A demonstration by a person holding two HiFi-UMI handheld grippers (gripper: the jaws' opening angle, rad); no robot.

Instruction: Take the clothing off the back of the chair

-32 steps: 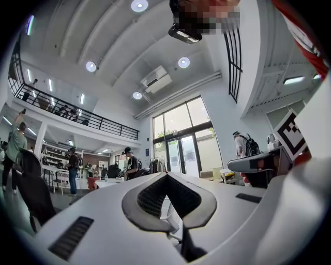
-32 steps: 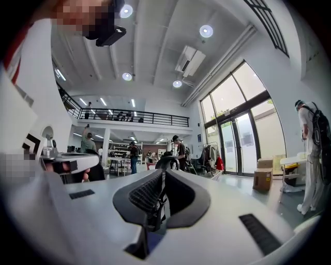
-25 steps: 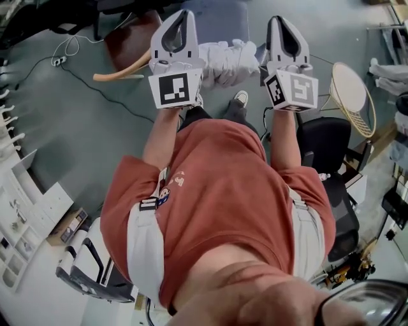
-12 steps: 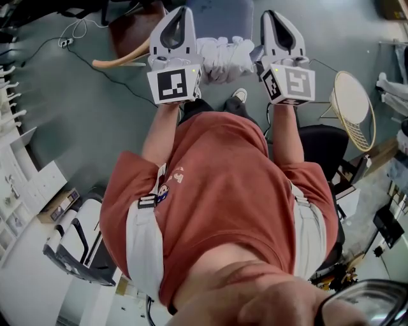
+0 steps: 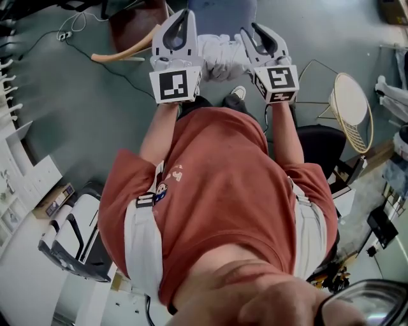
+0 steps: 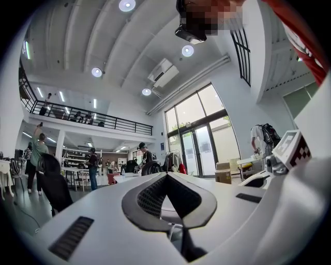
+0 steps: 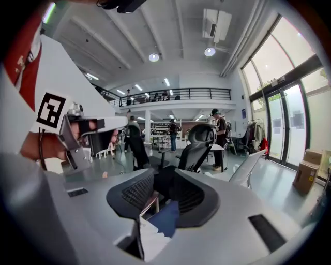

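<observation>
White clothing (image 5: pixel 220 54) lies bunched over the back of a blue chair (image 5: pixel 223 9) in front of the person, in the head view. My left gripper (image 5: pixel 183 14) hovers at the clothing's left edge; in the left gripper view its jaws (image 6: pixel 165 176) meet at the tips, shut and empty, pointing level into the hall. My right gripper (image 5: pixel 255 30) tilts down at the clothing's right edge. Its jaws (image 7: pixel 163 181) are opening, with a gap between the pads. Beneath that gap I see white cloth (image 7: pixel 147 238) and the blue chair (image 7: pixel 166 218); the pads do not press on it.
A wooden chair with a curved arm (image 5: pixel 121 58) stands at the upper left, with a cable (image 5: pixel 95 67) on the floor nearby. A round gold wire chair (image 5: pixel 350 102) and a black office chair (image 5: pixel 325 143) stand to the right. White shelving (image 5: pixel 19 184) lines the left.
My right gripper has dropped and tipped down toward the white clothing, and its jaws have parted. The left gripper has sunk only slightly.
</observation>
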